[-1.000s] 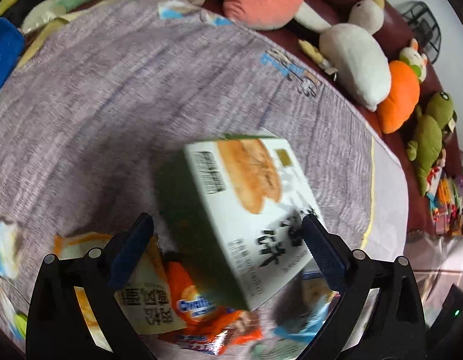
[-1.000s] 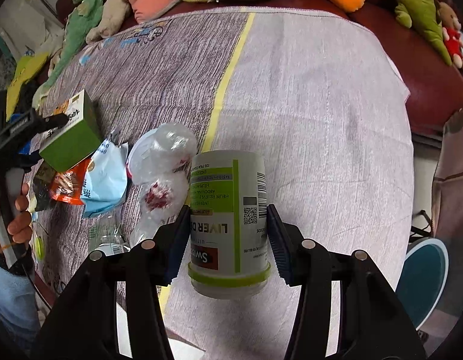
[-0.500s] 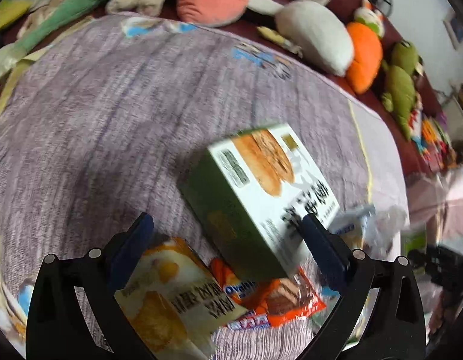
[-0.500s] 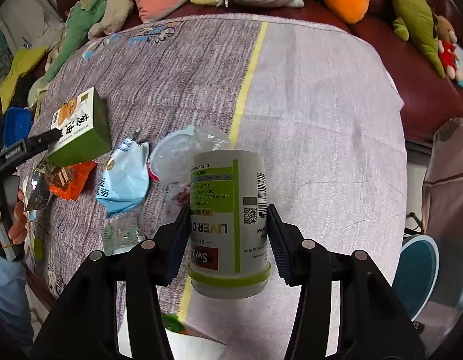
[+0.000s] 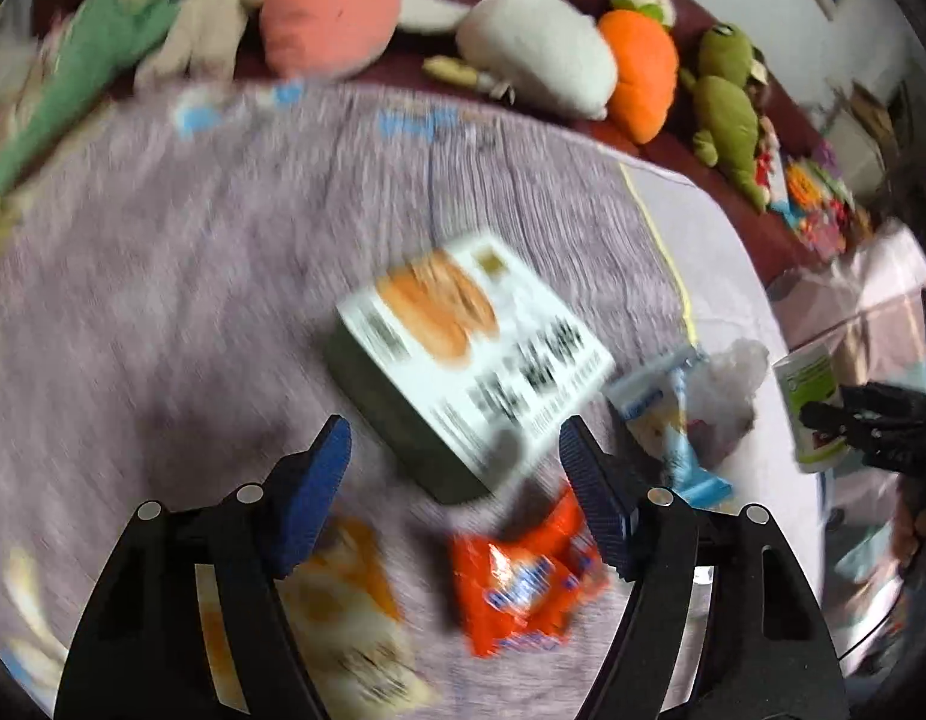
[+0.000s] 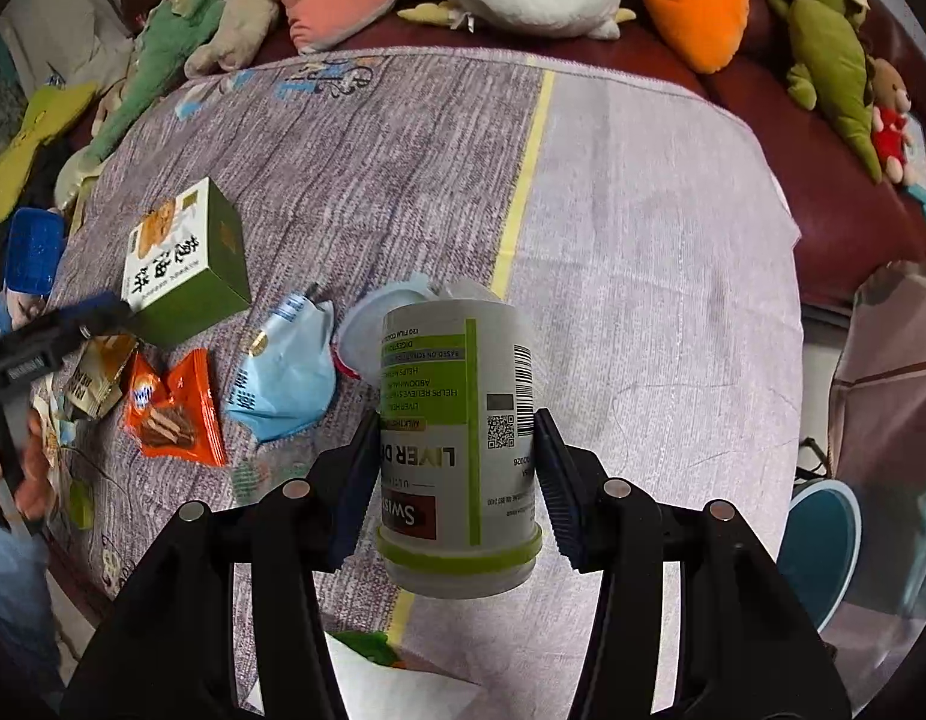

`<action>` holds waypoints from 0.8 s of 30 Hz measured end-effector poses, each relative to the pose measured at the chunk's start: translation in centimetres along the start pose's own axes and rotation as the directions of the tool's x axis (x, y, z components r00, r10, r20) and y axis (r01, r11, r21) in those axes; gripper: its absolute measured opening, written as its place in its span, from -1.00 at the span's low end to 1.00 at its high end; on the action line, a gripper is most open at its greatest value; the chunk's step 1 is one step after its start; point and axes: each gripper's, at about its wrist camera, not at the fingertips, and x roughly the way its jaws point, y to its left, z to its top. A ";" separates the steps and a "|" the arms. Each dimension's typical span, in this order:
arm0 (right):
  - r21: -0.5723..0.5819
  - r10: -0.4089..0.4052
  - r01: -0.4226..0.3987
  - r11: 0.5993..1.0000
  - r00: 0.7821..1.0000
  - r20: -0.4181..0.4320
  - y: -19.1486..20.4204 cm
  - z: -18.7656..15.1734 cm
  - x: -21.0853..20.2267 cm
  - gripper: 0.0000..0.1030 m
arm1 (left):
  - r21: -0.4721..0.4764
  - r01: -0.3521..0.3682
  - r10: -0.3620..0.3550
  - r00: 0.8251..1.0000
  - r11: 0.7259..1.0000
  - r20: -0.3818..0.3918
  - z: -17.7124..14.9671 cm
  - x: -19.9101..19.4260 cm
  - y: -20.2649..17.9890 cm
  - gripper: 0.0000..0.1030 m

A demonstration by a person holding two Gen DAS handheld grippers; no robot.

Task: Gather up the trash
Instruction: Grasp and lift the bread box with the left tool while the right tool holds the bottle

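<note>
The right hand-held gripper (image 6: 456, 474) is clamped on a white-and-green supplement bottle (image 6: 456, 444), pads pressing its sides low on the label. The bottle is carried lid-down, clear of the bed (image 6: 643, 240), likely because it was seized lying on its side and is on its way to a bin.

The left hand-held gripper (image 5: 456, 468) is spread wide and holds nothing. A green-and-white biscuit box (image 5: 469, 360) lies on the bed just ahead of its fingertips, roughly centred in the gap, which suggests the box is the next pick. That view is blurred, so contact cannot be judged.

An orange snack wrapper (image 5: 523, 582) lies beneath the left gripper, and a pale blue packet (image 6: 282, 378) and crumpled clear plastic (image 5: 727, 384) lie ahead to its right.
</note>
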 end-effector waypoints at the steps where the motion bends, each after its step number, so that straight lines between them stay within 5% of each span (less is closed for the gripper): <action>1: -0.003 0.001 -0.001 1.000 1.000 0.004 0.3 0.2 -0.1 -0.06 | 0.026 -0.012 0.012 1.000 1.000 -0.003 1.0 0.2 0.5 0.42; 5: 0.008 0.018 -0.018 1.000 1.000 0.011 1.0 0.3 -0.1 -0.07 | 0.083 -0.003 0.006 0.999 0.997 -0.039 4.4 1.9 2.2 0.43; 10: 0.021 0.023 -0.023 0.999 1.000 -0.002 1.0 -0.2 0.3 -0.07 | 0.022 0.142 -0.138 0.983 0.990 -0.120 5.9 6.0 3.7 0.45; 13: 0.048 0.015 -0.014 0.999 1.000 -0.010 0.1 -0.3 0.5 -0.07 | -0.009 0.252 -0.251 0.958 0.968 -0.138 4.7 6.7 3.6 0.45; 24: 0.061 0.028 -0.028 0.998 1.000 -0.005 0.4 -1.0 0.2 -0.06 | 0.188 0.250 -0.220 0.962 0.950 -0.163 -3.4 1.8 -2.4 0.41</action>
